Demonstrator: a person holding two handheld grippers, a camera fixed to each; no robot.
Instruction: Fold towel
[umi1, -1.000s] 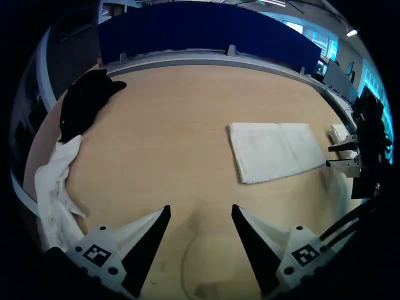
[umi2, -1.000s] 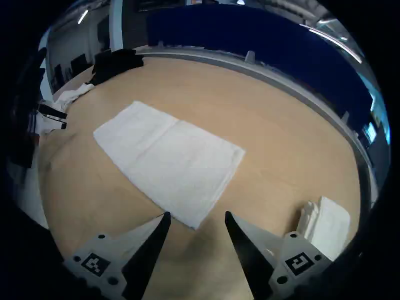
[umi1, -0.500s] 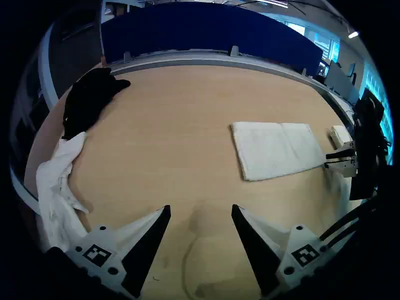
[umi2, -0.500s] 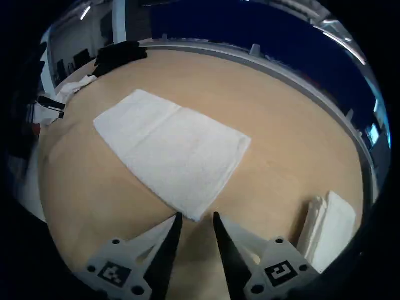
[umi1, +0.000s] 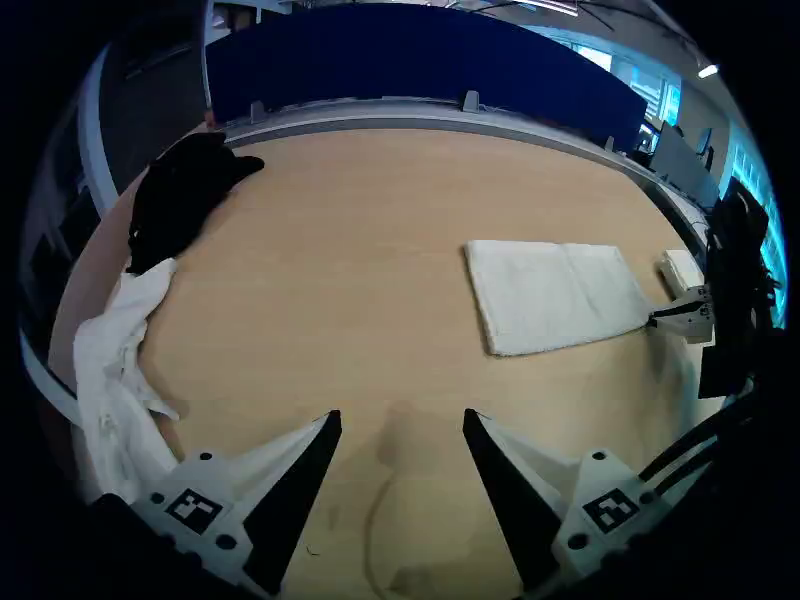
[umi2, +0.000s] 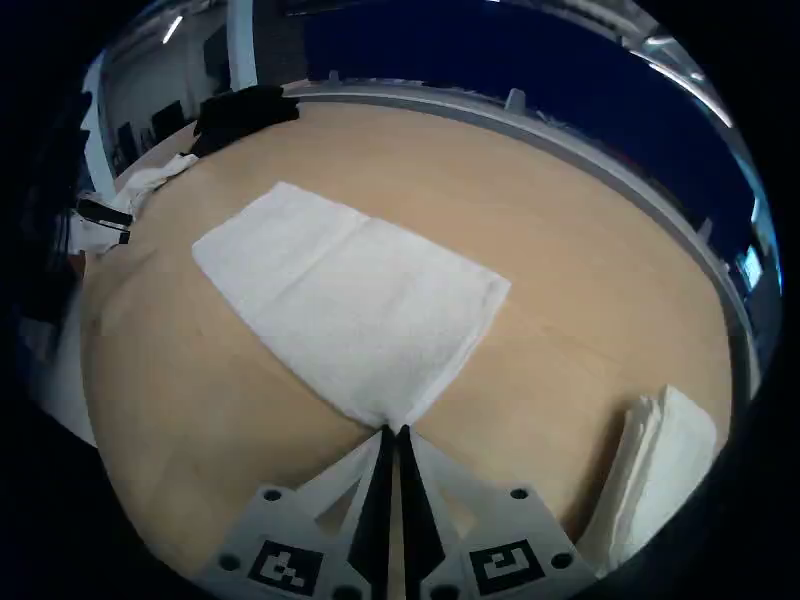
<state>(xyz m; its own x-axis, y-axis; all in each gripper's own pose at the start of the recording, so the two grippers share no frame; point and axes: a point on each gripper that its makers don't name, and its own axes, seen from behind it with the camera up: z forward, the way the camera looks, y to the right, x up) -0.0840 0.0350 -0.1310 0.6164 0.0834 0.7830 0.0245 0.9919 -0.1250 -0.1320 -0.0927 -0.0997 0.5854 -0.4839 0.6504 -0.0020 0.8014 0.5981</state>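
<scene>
On towel (umi2: 350, 310) corner, right tongs (umi2: 393, 438) clamped (fully)

The white towel (umi2: 350, 305) lies flat on the surface (umi2: 600, 290), a long rectangle creased across its middle, its near corner pinched by the jaws of the right gripper (umi2: 392, 435).

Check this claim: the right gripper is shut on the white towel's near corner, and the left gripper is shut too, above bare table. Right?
No. The left gripper is open: the left gripper view shows its fingers spread wide above the bare table. The right gripper is indeed shut on the white towel at its near corner.
</scene>
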